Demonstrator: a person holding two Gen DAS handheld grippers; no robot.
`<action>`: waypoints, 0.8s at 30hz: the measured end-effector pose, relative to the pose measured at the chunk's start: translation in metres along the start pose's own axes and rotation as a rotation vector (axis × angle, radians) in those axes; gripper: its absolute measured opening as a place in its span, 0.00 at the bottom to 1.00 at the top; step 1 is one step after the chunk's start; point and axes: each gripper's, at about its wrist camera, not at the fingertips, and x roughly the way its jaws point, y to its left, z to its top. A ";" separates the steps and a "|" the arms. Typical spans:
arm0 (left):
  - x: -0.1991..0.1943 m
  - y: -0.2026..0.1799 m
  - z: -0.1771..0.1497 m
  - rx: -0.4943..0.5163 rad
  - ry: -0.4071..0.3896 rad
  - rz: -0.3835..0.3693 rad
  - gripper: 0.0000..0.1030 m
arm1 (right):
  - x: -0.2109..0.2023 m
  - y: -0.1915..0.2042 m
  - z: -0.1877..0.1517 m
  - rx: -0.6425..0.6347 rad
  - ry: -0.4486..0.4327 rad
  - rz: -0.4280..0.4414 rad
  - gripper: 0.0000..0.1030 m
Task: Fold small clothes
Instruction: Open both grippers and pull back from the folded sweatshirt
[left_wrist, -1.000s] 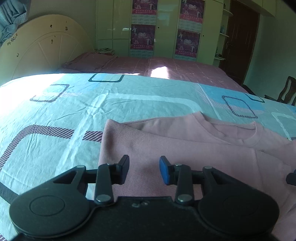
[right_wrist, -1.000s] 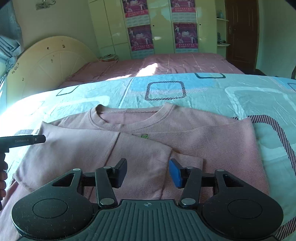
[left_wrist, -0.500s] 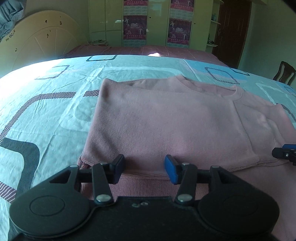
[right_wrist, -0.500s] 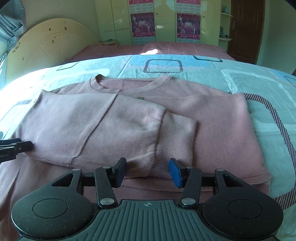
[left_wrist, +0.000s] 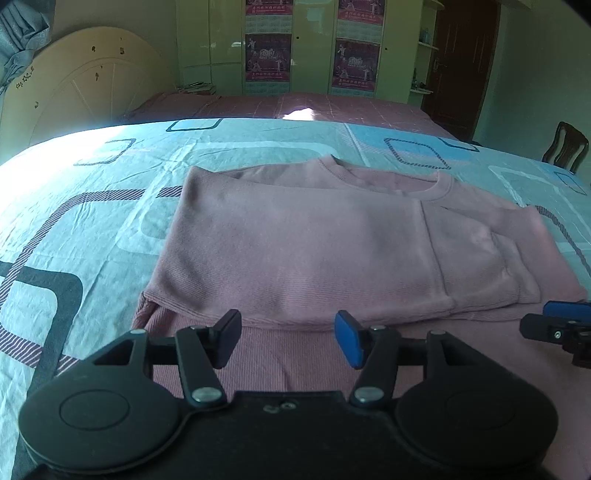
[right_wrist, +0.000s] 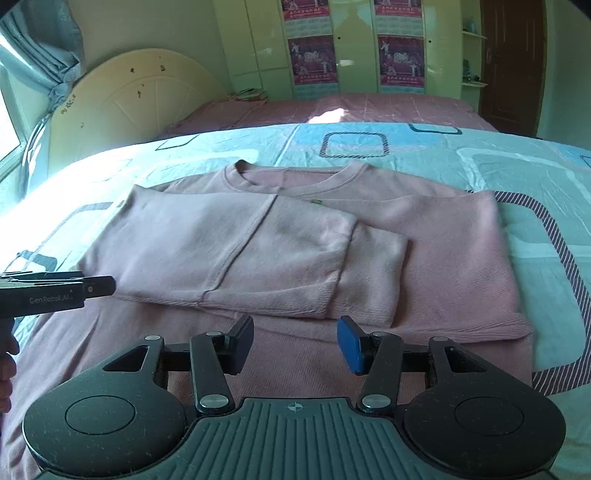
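While both claws hang wide apart and hold nothing, the pink sweater (right_wrist: 288, 243) lies flat in the middle of the frame on the blue bed (right_wrist: 517, 173). One side and sleeve are folded over its front. Left claw (left_wrist: 288, 338) and right claw (right_wrist: 295, 345) sit near its bottom edge.

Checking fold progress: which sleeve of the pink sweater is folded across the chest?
The sleeve from the sweater's left side as the right camera sees it; its cuff ends mid-chest. No other sleeve is visible.
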 end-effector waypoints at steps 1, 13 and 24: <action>-0.005 -0.004 -0.005 0.006 0.002 -0.006 0.54 | -0.001 0.005 -0.004 -0.019 0.006 0.008 0.49; -0.037 -0.004 -0.079 0.092 0.053 0.035 0.57 | -0.008 0.041 -0.063 -0.205 0.077 0.014 0.49; -0.074 0.025 -0.101 0.066 0.041 0.024 0.59 | -0.066 0.025 -0.092 -0.054 0.029 -0.092 0.49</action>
